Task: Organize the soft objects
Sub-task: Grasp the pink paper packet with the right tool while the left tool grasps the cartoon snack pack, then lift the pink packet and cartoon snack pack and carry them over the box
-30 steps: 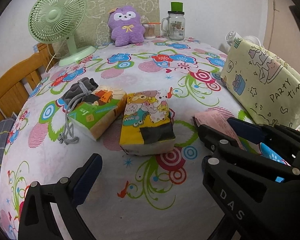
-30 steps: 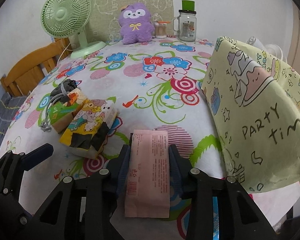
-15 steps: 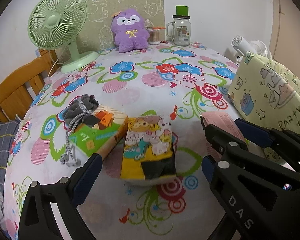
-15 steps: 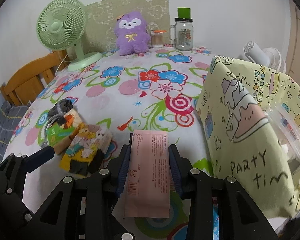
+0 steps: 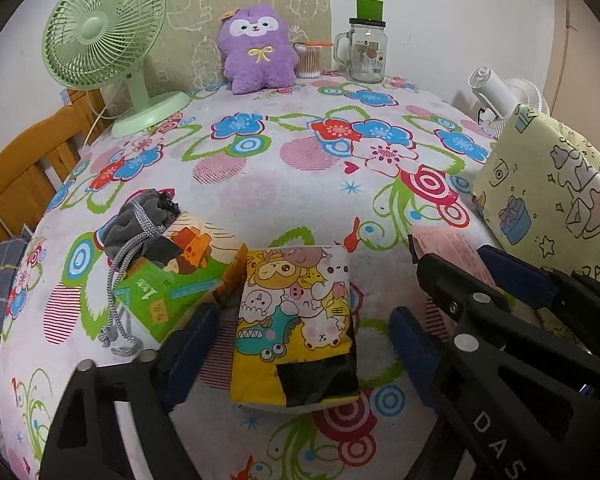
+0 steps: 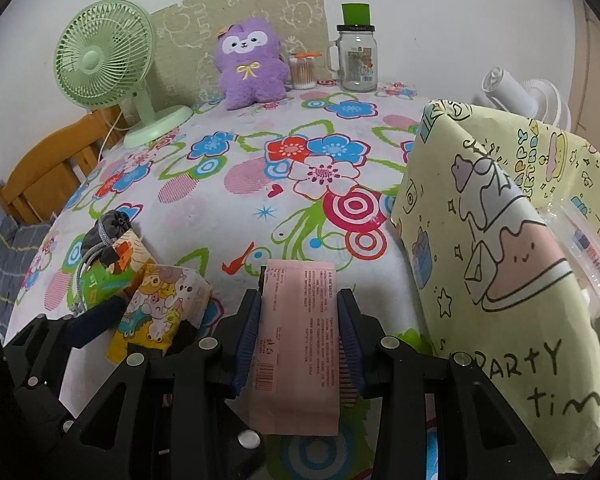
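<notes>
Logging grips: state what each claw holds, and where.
Right claw grips the pink packet by its long sides. Left claw is open around the cartoon tissue pack, holding nothing.

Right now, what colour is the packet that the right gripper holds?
Pale pink, with small printed text and a barcode. The packet shows best in the right wrist view, clamped by the right gripper.

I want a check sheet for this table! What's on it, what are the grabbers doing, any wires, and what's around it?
Surface: flowery tablecloth covering the table.
Job's things: yellow cartoon tissue pack; green-orange tissue pack; grey drawstring pouch lying on it; pink paper packet; yellow "Party" gift bag.
Clutter: green desk fan, purple plush toy, cotton-swab jar, glass mug jar.
Grippers: left gripper open around yellow pack; right gripper shut on pink packet.
Cables: white fan cord.
Surroundings: wooden chair, white fan.
</notes>
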`<state>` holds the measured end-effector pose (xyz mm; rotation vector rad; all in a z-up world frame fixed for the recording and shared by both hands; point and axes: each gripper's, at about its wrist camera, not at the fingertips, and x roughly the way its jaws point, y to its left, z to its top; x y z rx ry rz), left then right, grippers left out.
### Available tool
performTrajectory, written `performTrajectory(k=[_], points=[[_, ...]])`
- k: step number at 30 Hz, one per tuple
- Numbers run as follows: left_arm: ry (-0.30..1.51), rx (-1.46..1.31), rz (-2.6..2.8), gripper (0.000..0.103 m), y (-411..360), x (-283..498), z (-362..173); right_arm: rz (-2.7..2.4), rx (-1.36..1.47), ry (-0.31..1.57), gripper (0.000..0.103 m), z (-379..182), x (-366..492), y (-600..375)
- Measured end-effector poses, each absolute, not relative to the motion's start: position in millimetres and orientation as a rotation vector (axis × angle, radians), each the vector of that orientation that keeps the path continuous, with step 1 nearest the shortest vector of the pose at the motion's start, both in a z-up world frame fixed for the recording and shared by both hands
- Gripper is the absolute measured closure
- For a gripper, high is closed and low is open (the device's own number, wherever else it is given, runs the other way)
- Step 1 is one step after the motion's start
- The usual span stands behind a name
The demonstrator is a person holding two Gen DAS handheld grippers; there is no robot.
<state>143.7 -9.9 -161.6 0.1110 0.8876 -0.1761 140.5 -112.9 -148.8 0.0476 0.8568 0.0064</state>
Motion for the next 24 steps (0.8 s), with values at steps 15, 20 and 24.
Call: performTrajectory(k=[15, 20, 24], points=[[0.873, 0.078, -0.206, 0.055, -4.3, 131.7, -154.4, 0.019, 0.049, 0.855, 0.061, -145.7, 135.1, -107.5], [0.847, 0.068, -0.196, 0.056, 1.5, 120.3, -145.2, 0.032, 0.041, 0.833, 0.061, -137.1, 124.3, -101.7], [0.829, 0.060, -0.188, 0.056, 4.4, 112.1, -138.4, 0.039, 0.033, 0.812, 0.061, -128.8, 115.0, -97.6]])
